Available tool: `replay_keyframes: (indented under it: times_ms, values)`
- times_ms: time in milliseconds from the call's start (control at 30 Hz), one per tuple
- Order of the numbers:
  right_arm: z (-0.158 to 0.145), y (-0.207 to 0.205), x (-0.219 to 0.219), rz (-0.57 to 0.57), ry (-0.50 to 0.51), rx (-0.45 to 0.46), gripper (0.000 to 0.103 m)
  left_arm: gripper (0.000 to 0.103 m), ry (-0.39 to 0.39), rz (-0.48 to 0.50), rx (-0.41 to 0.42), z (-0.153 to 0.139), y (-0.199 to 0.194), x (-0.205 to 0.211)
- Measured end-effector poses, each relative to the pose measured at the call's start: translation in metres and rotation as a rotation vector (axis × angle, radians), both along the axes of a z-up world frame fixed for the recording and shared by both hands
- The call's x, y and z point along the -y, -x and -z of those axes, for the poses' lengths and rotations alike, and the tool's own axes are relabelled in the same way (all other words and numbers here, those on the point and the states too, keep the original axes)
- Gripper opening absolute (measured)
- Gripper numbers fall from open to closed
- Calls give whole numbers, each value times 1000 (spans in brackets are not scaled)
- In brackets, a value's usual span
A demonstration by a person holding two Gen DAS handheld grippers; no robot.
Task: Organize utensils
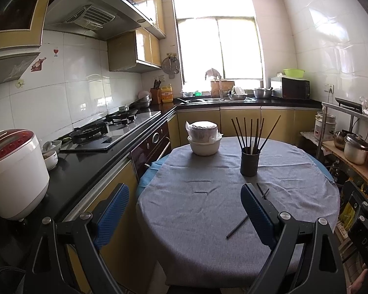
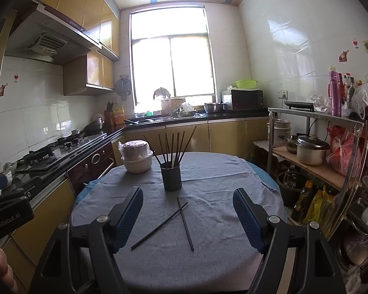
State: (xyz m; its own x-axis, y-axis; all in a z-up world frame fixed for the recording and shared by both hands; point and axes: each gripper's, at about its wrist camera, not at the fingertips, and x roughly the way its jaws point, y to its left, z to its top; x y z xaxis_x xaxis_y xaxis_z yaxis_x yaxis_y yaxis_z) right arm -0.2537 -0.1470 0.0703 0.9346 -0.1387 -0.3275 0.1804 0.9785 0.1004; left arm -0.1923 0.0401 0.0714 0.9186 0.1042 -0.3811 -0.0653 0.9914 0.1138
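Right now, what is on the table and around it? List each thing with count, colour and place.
loose chopsticks: two, dark, crossed on the cloth in front of the holder
holder: one, dark, mid-table, with upright chopsticks
stacked bowls: white, plastic-wrapped, left of the holder
tablecloth: one, grey, over the round table
rice cooker: one, white and red, left counter
left tool: open, empty
right tool: open, empty, above the loose chopsticks

Left gripper [image 1: 184, 210] partly hides crossed chopsticks [image 1: 240, 227].

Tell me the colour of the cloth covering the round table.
Grey-blue cloth, plain, no pattern; clearest in the right wrist view.
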Motion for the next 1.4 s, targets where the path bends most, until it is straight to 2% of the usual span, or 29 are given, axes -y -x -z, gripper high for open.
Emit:
replay_keyframes:
  times_ms: [1400]
  values:
    - [-9, 1, -8, 10, 20, 14, 81, 93, 7, -8, 11, 1, 1, -6]
